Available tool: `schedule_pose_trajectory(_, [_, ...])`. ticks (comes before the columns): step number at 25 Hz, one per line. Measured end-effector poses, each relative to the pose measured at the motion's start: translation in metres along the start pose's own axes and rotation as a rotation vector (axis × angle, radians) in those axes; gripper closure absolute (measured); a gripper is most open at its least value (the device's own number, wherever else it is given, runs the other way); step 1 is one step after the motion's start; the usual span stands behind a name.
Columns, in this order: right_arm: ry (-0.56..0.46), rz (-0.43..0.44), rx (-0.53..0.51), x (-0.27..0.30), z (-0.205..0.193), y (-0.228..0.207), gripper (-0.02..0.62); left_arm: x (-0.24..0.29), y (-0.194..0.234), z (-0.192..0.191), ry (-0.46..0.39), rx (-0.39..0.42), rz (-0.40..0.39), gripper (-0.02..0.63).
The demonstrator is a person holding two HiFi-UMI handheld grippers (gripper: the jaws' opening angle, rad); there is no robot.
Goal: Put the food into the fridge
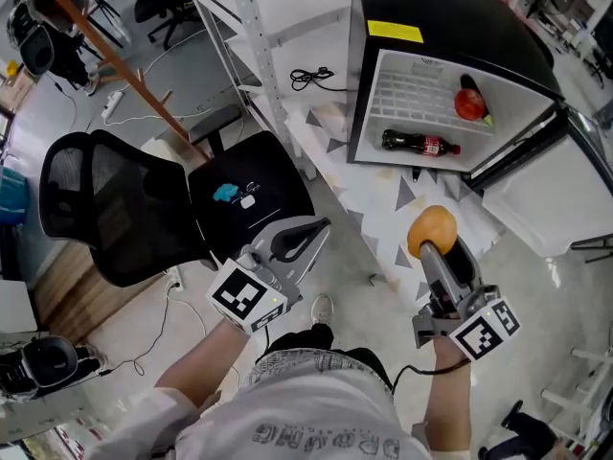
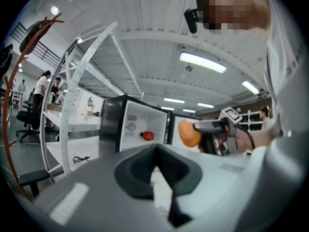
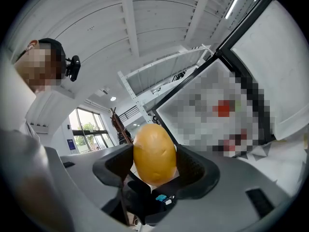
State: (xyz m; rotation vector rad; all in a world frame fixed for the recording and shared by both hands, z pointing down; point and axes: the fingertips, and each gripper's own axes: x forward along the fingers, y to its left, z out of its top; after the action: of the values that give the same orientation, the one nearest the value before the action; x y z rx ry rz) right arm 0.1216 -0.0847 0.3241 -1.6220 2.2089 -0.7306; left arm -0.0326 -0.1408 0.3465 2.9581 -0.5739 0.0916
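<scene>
Legible print: none certain.
Shirt (image 1: pixel 326 439) lettering upside down, unclear; yellow label (image 1: pixel 395 32) on fridge (image 1: pixel 460 12) too small; bottle (image 1: pixel 421 145) label unreadable.

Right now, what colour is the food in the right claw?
Yellow-orange potato, clearest in the right gripper view.

Grey left gripper (image 1: pixel 311 234) and right gripper (image 1: pixel 434 245) bear black-and-white marker cubes (image 1: pixel 247 295); the shirt (image 1: pixel 316 422) is white, printed

A smooth yellow-brown potato (image 1: pixel 432 229) stands on end, clamped between the jaws of the right gripper (image 1: pixel 434 247). Ahead of that gripper the small black fridge (image 1: pixel 460 27) stands open. It holds a cola bottle (image 1: pixel 420 144) lying on its side, and a round red fruit (image 1: pixel 469 104) farther in.
</scene>
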Motion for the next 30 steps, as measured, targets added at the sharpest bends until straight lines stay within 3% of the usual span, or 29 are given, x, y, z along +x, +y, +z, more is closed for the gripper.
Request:
schedule_pose_trajectory(16, [0.033, -0.003, -0.079, 0.045, 0.022, -0.031, 0.321, 0.023, 0.032, 0.005, -0.014, -0.005, 0.025, 0.598])
schedule_pose_trajectory(30, [0.146, 0.083, -0.2, 0.104, 0.046, -0.081, 0.321, 0.056, 0.053, -0.011, -0.009, -0.054, 0.185, 0.598])
